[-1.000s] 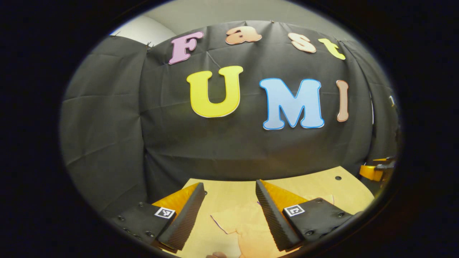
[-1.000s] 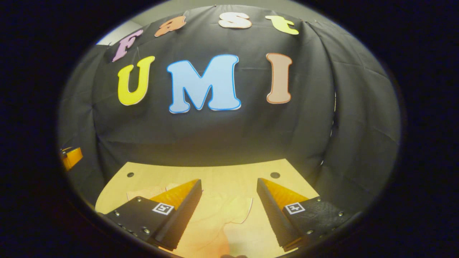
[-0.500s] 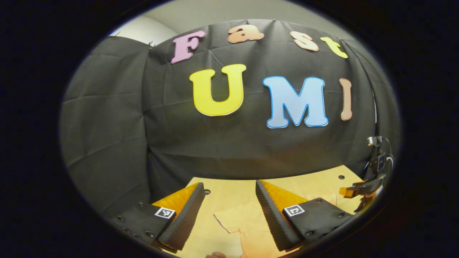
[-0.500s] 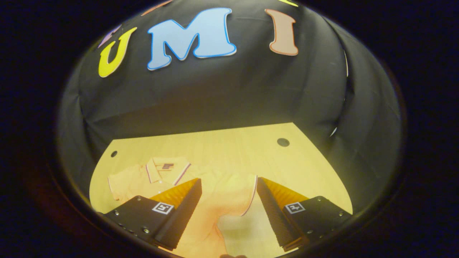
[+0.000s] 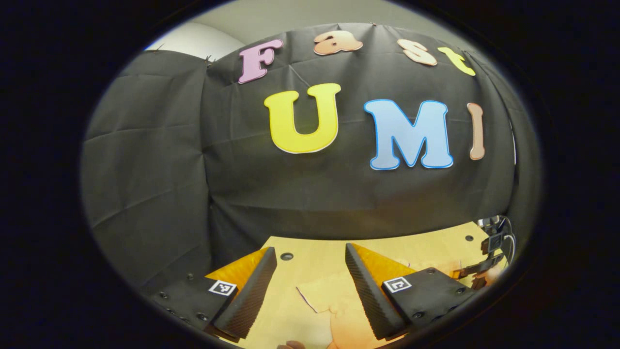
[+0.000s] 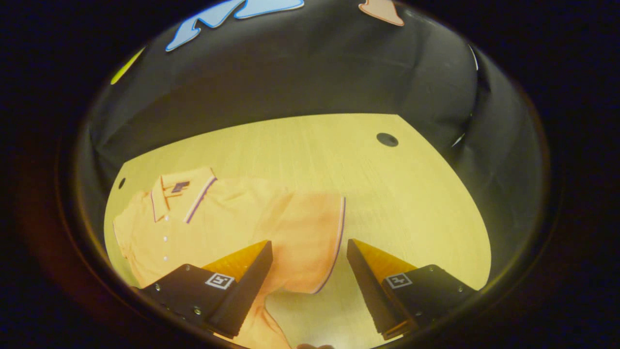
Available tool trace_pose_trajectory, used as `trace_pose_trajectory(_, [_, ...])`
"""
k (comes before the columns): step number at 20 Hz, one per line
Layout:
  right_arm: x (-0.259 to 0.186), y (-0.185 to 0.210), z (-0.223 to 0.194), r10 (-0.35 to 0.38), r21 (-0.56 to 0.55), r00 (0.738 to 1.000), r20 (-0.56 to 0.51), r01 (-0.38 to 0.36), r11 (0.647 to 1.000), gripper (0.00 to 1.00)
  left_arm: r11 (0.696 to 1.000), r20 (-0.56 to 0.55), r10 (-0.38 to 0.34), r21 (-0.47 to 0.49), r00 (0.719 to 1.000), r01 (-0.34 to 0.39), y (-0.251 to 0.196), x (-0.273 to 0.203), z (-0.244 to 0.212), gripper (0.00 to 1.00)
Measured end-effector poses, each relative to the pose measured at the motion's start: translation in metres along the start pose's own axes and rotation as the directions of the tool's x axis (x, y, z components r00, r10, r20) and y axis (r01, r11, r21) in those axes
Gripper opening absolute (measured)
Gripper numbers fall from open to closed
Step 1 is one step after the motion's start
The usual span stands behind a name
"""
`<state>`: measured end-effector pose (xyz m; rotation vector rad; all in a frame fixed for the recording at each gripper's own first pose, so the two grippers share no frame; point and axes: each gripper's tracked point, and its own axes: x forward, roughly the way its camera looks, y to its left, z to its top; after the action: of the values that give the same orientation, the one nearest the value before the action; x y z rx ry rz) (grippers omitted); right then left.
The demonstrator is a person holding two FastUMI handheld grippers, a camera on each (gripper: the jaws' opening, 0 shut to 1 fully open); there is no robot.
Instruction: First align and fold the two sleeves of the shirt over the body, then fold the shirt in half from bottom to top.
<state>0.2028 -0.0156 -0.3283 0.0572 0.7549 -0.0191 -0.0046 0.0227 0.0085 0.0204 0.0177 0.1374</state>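
Sleeve [image 6: 310, 232] lies between your right gripper [image 6: 309, 271] fingers, jaws apart, holding nothing, cuff edge running up-down. Left gripper [image 5: 310, 286] gapes too, tilted high over the shirt [image 6: 208, 223]; right is nearer

Your right tool [image 6: 309, 264] covers part of the shirt [image 6: 227, 218]: its fingers [image 6: 242, 286] hide the lower body of the shirt, and the hem runs off the bottom edge of the right gripper view. The far sleeve [image 6: 123, 230] is cut off at the left rim.

In the left gripper view, your left tool [image 5: 310, 271] hides most of the shirt; you see just a sleeve edge between the fingers. The other tool [image 5: 477, 269] at the right rim is small and partly cut off, so its jaws cannot be read. The counter [image 5: 426, 242] is cropped at the bottom edge.
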Motion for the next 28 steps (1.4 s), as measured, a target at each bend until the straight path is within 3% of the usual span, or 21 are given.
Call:
trace_pose_trajectory(8, [0.023, -0.003, -0.016, 0.002, 0.019, 0.998, -0.061, -0.001, 1.0, 0.98, 1.0, -0.017, 0.02, 0.009, 1.0, -0.02, 0.0, 0.007, -0.002, 0.94])
trace_pose_trajectory(9, [0.021, -0.004, -0.014, 0.005, 0.017, 0.999, -0.047, -0.004, 1.0, 0.89, 1.0, -0.016, 0.02, 0.01, 1.0, -0.02, 0.0, 0.008, -0.002, 0.94])
trace_pose_trajectory(10, [0.023, -0.003, -0.015, 0.01, 0.015, 0.999, -0.053, -0.009, 1.0, 0.87, 1.0, -0.015, 0.018, 0.011, 1.0, -0.018, -0.001, 0.007, -0.002, 0.94])
trace_pose_trajectory(11, [0.023, -0.002, -0.013, 0.014, 0.02, 0.999, -0.048, -0.013, 1.0, 0.66, 1.0, -0.015, 0.016, 0.011, 1.0, -0.016, -0.003, 0.007, -0.003, 0.95])
trace_pose_trajectory(12, [0.023, -0.003, -0.012, 0.021, 0.026, 0.999, -0.05, -0.02, 0.999, 0.58, 1.0, -0.015, 0.013, 0.012, 1.0, -0.013, -0.005, 0.008, -0.002, 0.94])
trace_pose_trajectory(13, [0.024, -0.001, -0.013, 0.03, 0.041, 0.998, -0.052, -0.028, 0.999, 0.38, 1.0, -0.014, 0.013, 0.011, 1.0, -0.013, -0.006, 0.008, -0.003, 0.95])
trace_pose_trajectory(14, [0.023, 0.0, -0.012, 0.037, 0.048, 0.998, -0.055, -0.034, 0.998, 0.27, 1.0, -0.014, 0.012, 0.009, 1.0, -0.012, -0.006, 0.009, -0.003, 0.95])
trace_pose_trajectory(16, [0.025, -0.001, -0.014, 0.039, 0.064, 0.998, -0.051, -0.036, 0.997, 0.27, 1.0, -0.016, 0.01, 0.005, 1.0, -0.01, -0.006, 0.01, -0.002, 0.95])
trace_pose_trajectory(17, [0.022, 0.001, -0.011, 0.035, 0.066, 0.998, -0.057, -0.031, 0.997, 0.02, 1.0, -0.019, 0.013, 0.003, 1.0, -0.013, -0.006, 0.01, -0.003, 0.94])
trace_pose_trajectory(23, [0.016, 0.016, 0.013, 0.017, -0.039, 1.0, 0.011, -0.016, 0.999, 0.01, 1.0, -0.02, 0.029, -0.003, 0.999, -0.029, 0.004, 0.009, -0.005, 0.94])
trace_pose_trajectory(28, [0.0, 0.07, 0.04, 0.086, -0.233, 0.992, 0.091, -0.063, 0.97, 0.02, 0.999, -0.025, 0.034, -0.016, 0.999, -0.034, 0.011, 0.009, -0.008, 0.94])
